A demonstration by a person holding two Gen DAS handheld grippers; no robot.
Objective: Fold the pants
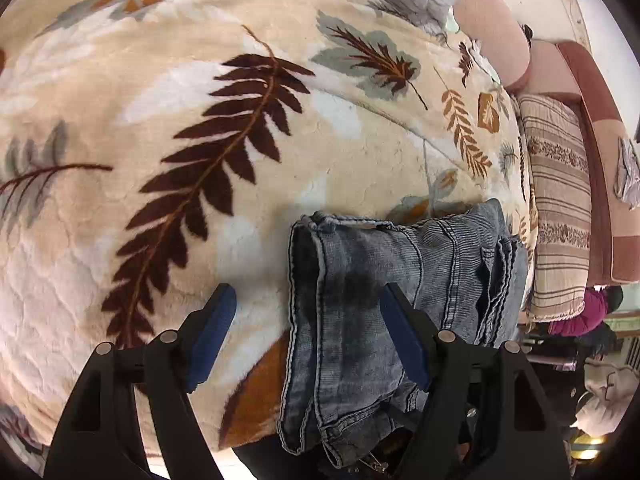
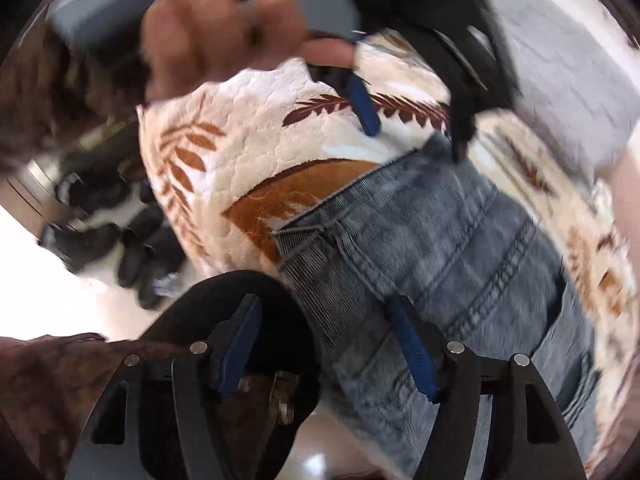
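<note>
The folded grey-blue jeans point(image 1: 384, 280) lie in a compact bundle on the leaf-patterned blanket point(image 1: 160, 160) near the bed's front edge. My left gripper point(image 1: 306, 300) is open and empty just above the bundle's left end, one finger over the denim. In the right wrist view the jeans point(image 2: 440, 240) fill the centre right. My right gripper point(image 2: 326, 320) is open and empty over their near edge. The left gripper point(image 2: 412, 128) shows at the top, held by a hand point(image 2: 224, 28), open above the jeans' far end. This view is motion-blurred.
A striped pillow point(image 1: 560, 208) and a pink headboard point(image 1: 600, 140) lie to the right of the bed. Dark shoes point(image 2: 132, 248) stand on the pale floor left of the bed edge. A brown sleeve point(image 2: 48, 392) is at the lower left.
</note>
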